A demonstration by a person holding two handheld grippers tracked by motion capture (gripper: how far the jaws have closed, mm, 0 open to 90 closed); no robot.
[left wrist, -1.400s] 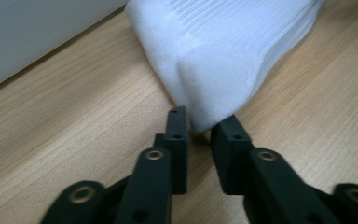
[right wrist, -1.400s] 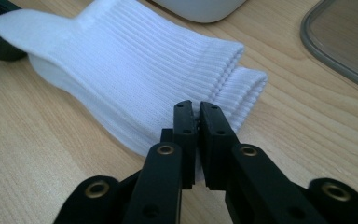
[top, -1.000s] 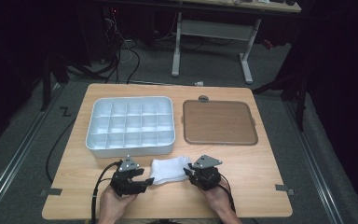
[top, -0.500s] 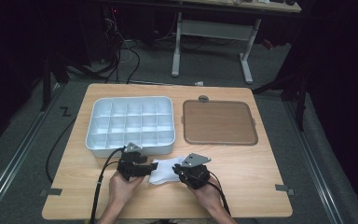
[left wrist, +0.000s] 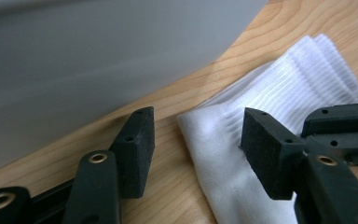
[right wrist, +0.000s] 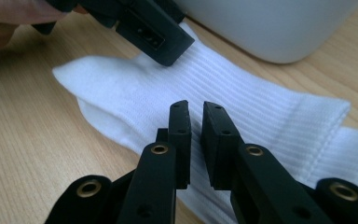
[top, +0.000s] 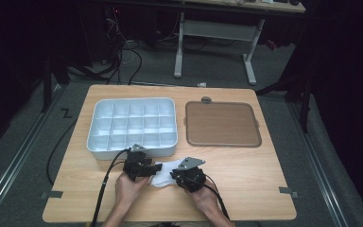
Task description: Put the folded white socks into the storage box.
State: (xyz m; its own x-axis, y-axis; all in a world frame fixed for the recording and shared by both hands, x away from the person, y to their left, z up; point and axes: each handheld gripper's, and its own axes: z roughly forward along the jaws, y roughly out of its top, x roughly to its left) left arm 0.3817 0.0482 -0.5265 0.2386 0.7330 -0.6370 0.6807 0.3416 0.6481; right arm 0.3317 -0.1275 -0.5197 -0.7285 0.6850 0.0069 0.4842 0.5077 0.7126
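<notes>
My left gripper sits low on the bench just in front of the grey compartment tray, jaws wide and just now closing a little, straddling the near end of the white sock; pads not pressing it. The sock lies flat between my two hands, close to the tray's front wall. My right gripper is over the sock's ribbed middle, jaws nearly together with a thin gap, nothing pinched that I can see.
</notes>
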